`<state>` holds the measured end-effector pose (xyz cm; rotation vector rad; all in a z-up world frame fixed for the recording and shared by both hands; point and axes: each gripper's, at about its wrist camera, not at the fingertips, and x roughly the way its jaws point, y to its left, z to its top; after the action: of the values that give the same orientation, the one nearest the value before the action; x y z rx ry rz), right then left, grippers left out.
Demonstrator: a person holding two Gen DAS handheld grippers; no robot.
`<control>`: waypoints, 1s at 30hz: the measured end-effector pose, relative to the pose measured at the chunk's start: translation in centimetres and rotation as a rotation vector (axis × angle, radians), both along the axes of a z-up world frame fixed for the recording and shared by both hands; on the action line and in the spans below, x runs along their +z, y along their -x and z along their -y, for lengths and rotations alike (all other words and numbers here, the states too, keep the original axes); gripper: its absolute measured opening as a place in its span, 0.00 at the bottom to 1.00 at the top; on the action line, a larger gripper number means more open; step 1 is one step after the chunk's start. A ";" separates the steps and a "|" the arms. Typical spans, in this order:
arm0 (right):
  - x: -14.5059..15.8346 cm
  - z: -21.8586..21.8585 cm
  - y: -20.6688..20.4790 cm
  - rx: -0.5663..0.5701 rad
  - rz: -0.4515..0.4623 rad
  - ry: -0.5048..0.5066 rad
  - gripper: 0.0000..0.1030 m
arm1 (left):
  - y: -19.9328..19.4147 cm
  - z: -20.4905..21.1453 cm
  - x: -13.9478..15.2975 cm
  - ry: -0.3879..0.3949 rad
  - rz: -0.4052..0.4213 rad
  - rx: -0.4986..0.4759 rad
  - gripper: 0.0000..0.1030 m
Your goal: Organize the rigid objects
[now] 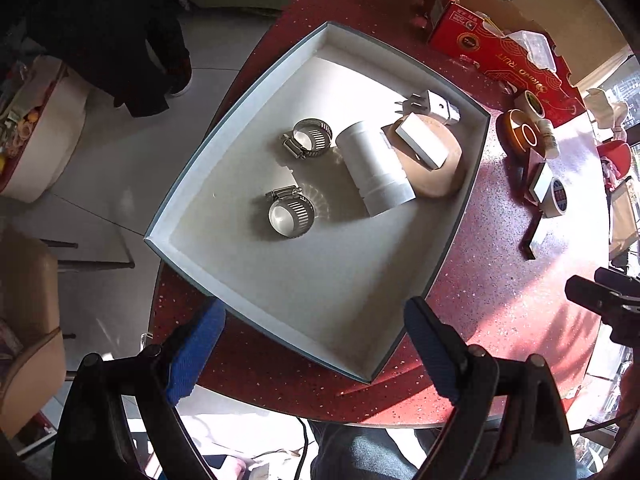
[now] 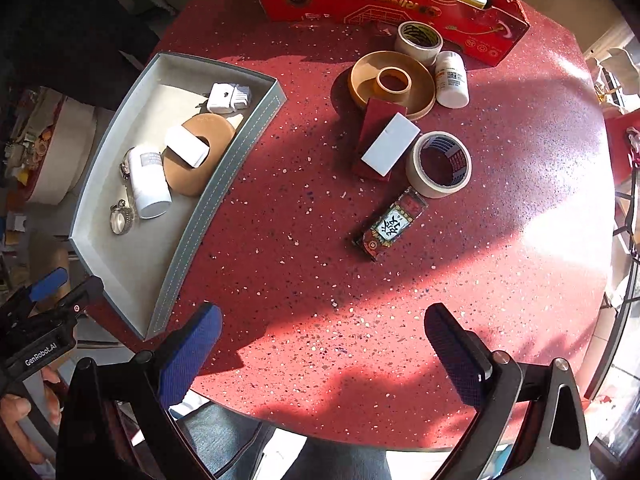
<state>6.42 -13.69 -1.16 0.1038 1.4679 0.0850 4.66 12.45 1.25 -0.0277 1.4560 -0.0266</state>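
A grey tray (image 1: 192, 184) (image 2: 224, 184) lies on the red speckled table (image 2: 320, 280). In it are two metal hose clamps (image 1: 312, 138) (image 1: 289, 216), a white tube (image 1: 374, 168) (image 2: 149, 184), a tan disc (image 1: 444, 172) (image 2: 200, 160) with a white block (image 1: 420, 140) (image 2: 186, 146) on it, and a white plug adapter (image 1: 434, 106) (image 2: 224, 98). My left gripper (image 1: 316, 344) hangs open over the tray's near corner, holding nothing. My right gripper (image 2: 324, 352) is open above bare tabletop. Loose on the table are tape rolls (image 2: 438, 164) (image 2: 418, 42), a small patterned box (image 2: 390, 224), a white card (image 2: 390, 150) and a white bottle (image 2: 452, 80).
A red carton (image 2: 384, 0) stands at the table's far edge. A tan ring dish (image 2: 392, 84) holds a small tape roll. The other gripper shows at the right edge of the left wrist view and at the lower left of the right wrist view, with a hand (image 2: 16, 412) on it.
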 end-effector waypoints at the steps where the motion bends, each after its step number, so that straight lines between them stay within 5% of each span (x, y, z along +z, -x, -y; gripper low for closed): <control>1: -0.3 0.9 0.3 -0.031 -0.009 -0.007 0.99 | -0.2 0.4 0.2 -0.008 0.005 -0.014 0.90; 9: -1.5 8.4 2.4 -0.323 -0.021 -0.051 0.99 | 0.0 4.0 1.2 -0.010 0.004 -0.121 0.90; 16: -4.1 9.9 2.7 -0.327 -0.084 -0.048 0.99 | 0.3 9.5 0.4 -0.017 -0.029 -0.263 0.90; 21: -4.0 10.3 -2.3 -0.320 -0.041 -0.029 0.99 | 0.4 11.2 0.1 -0.015 -0.041 -0.294 0.90; 26: -2.0 8.9 -10.0 -0.274 0.096 -0.012 0.99 | 0.2 11.3 0.2 -0.028 -0.049 -0.270 0.90; 30: -3.6 5.9 -15.2 -0.184 0.102 0.039 0.99 | 0.2 10.9 0.3 -0.050 -0.060 -0.246 0.90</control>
<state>21.58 -19.64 -4.78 0.1994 1.3512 -0.0864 4.42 1.55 1.56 0.1927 1.5130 -0.1917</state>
